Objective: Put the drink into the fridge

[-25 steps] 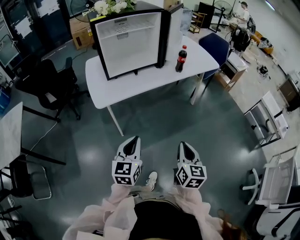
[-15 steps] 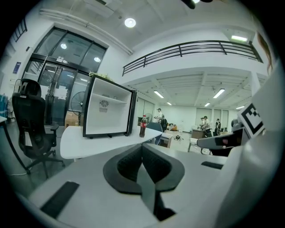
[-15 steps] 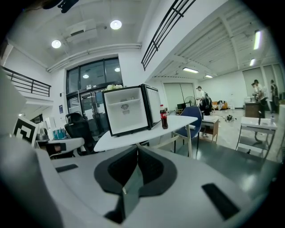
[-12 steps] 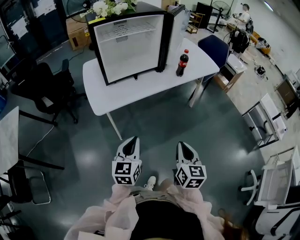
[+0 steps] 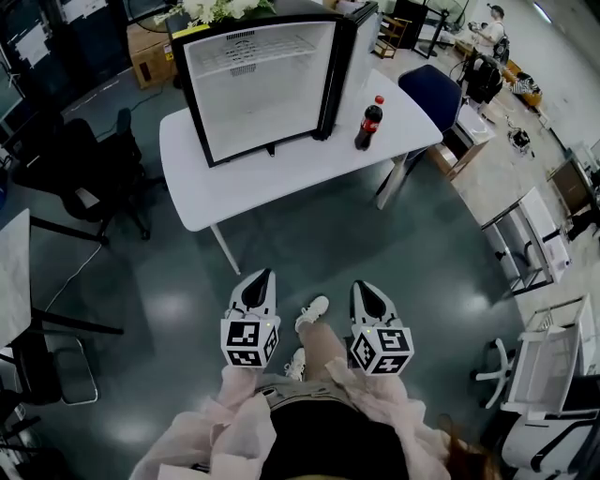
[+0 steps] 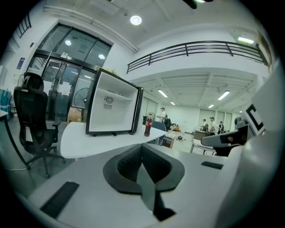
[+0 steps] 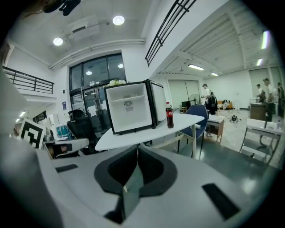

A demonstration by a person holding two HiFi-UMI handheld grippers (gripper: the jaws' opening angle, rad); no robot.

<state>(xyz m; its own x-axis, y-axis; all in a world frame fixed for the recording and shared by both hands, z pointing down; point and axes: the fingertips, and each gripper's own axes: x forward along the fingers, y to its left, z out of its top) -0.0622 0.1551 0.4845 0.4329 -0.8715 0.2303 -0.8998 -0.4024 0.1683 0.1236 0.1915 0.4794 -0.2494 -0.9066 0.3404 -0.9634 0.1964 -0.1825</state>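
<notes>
A dark cola bottle (image 5: 368, 123) with a red cap stands upright on the white table (image 5: 244, 183), just right of the small black fridge (image 5: 262, 84), whose door hangs open on an empty white inside. The bottle (image 6: 147, 127) and the bottle (image 7: 169, 117) show far off in both gripper views, beside the fridge (image 6: 111, 110) and the fridge (image 7: 132, 108). My left gripper (image 5: 260, 278) and right gripper (image 5: 368, 289) are held low in front of the person's body, well short of the table. Both are shut and empty.
A black office chair (image 5: 66, 173) stands left of the table and a blue chair (image 5: 433, 94) at its far right corner. Carts and white racks (image 5: 539, 361) line the right side. People (image 5: 487, 28) work in the far background. Dark floor lies between me and the table.
The table, fridge and bottle have come closer in the head view as the person steps forward; a foot now shows between the grippers. Both grippers stay shut.
</notes>
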